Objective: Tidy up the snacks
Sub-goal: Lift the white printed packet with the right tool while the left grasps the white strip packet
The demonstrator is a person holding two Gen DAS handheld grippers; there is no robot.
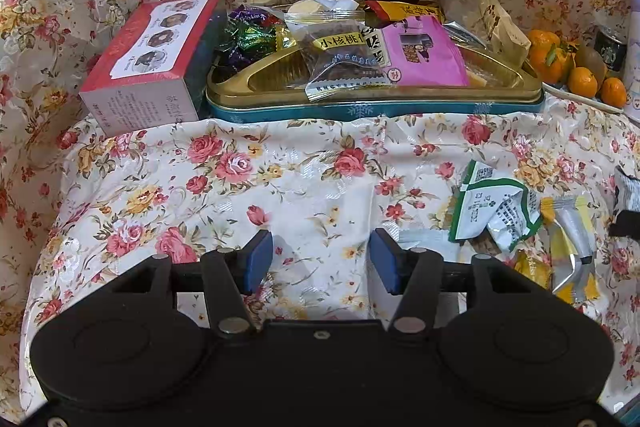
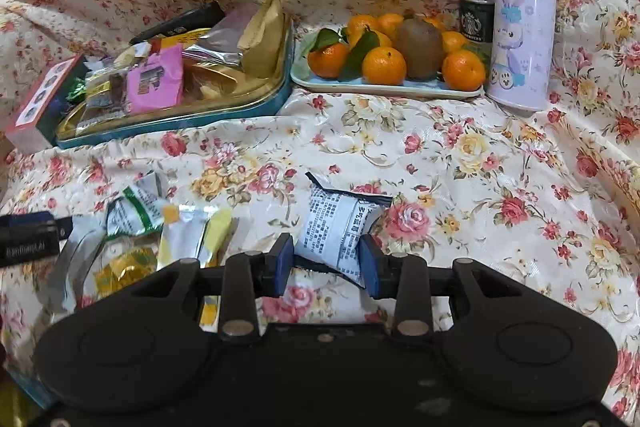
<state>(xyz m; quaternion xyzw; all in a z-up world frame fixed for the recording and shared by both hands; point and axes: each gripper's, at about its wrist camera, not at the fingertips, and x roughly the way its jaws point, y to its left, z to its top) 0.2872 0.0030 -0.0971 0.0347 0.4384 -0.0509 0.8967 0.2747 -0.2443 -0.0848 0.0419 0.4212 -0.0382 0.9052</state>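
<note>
The right tongs (image 2: 325, 265) grip a white snack packet (image 2: 340, 231) printed with dark text: both blue pads press on its sides, and the packet sticks out ahead of them over the floral cloth (image 2: 460, 163) of the table. Just to the left of these tongs lies a small heap of loose snacks, among them a green-and-white wrapper (image 2: 136, 207) and a yellow-and-silver packet (image 2: 192, 233).

The left tongs (image 1: 321, 259) stand open over bare cloth with nothing between the pads. The same loose wrappers lie near them on the right. Straight ahead of the left tongs, well apart, sits the teal-walled snack tin (image 1: 372, 107) with a gold tray inside, piled with sweets and a pink packet (image 1: 420, 55). A red box (image 1: 152, 63) stands touching the tin's left side. Ahead of the right tongs, farther back, a plate (image 2: 384, 87) carries oranges and a kiwi, with a lilac flask (image 2: 522, 19) beside it.
</note>
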